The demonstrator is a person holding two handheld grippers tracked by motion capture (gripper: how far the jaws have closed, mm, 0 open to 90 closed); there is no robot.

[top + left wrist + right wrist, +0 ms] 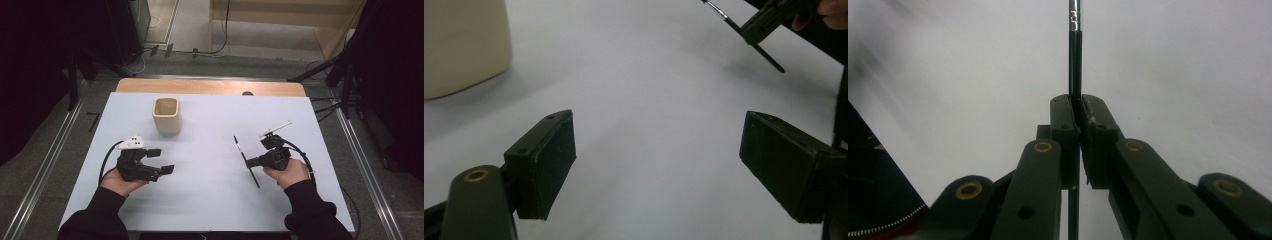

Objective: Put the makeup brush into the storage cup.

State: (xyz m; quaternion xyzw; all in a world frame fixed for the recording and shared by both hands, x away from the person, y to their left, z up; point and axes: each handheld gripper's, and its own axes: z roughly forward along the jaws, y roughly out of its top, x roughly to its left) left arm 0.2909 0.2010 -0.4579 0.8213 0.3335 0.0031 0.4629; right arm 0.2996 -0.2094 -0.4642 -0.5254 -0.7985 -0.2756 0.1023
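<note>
A thin black pen (246, 161) with a silver band lies along the white table at the right, and my right gripper (252, 162) is shut on its middle. In the right gripper view the pen (1075, 45) runs straight up from between the closed jaws of that gripper (1076, 112). A cream square cup (166, 115) stands upright at the back left of the table. My left gripper (161, 161) hovers in front of the cup, open and holding nothing. In the left gripper view, the cup (464, 45) sits at the upper left and the pen (744, 37) at the upper right.
The white tabletop (210, 200) covers a wooden board whose far edge (210, 87) shows behind it. Metal rails run along both sides of the table. Cables and dark stands lie on the floor beyond the far edge.
</note>
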